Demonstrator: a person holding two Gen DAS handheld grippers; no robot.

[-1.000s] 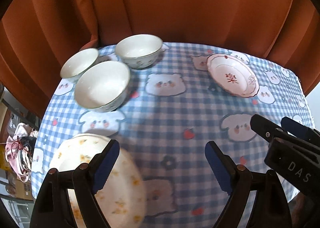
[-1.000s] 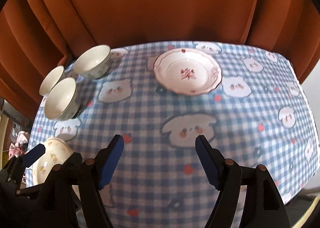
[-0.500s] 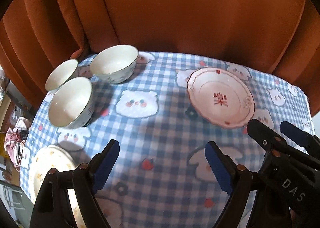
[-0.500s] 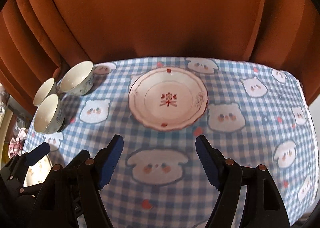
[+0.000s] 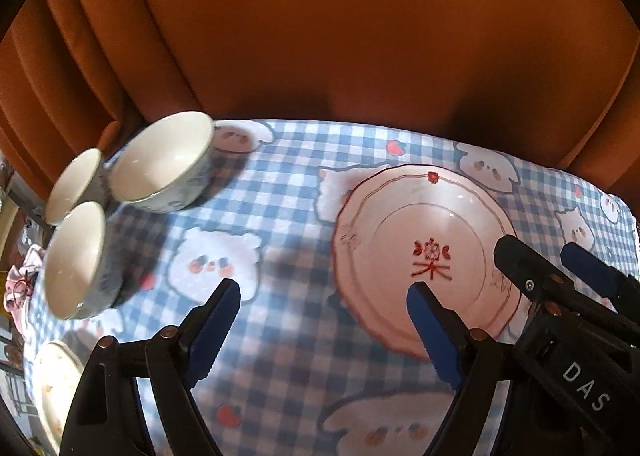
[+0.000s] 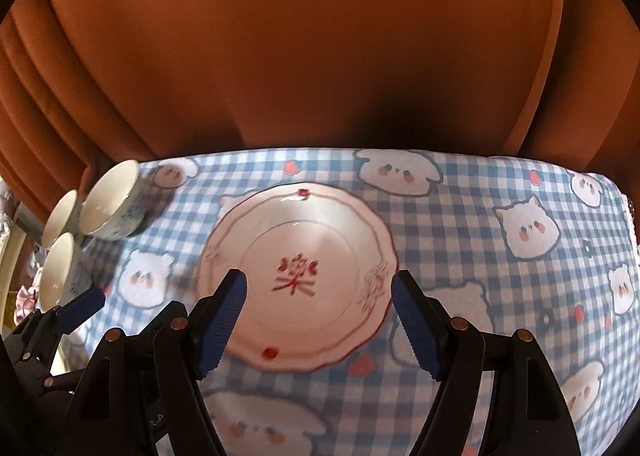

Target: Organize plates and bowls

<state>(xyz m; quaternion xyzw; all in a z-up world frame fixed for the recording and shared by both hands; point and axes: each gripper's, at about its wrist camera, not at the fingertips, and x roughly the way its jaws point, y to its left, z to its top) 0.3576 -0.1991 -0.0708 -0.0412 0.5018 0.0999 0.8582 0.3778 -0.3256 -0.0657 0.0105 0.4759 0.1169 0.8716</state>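
While both grippers have pushed forward since half a second ago, the pink plate (image 6: 298,276) has grown and slid down toward the right gripper (image 6: 318,322), whose jaws gape wide and hold nothing, their blue pads now straddling the plate's near half at 6 o'clock without a visible touch. From the left wrist view the plate (image 5: 424,256) has shifted from 1 o'clock to 3 o'clock, and the left gripper (image 5: 326,330) is likewise wide open and empty, its right pad overlapping the plate's near rim in the picture. Three bowls still cluster at 10 o'clock on the checked counter (image 5: 288,184): one at the back (image 5: 160,158), one at the edge (image 5: 74,184), one nearer (image 5: 74,260). A yellow-flowered plate (image 5: 52,384) has dropped to the 8 o'clock corner. An orange curtain (image 6: 320,56) hangs behind.
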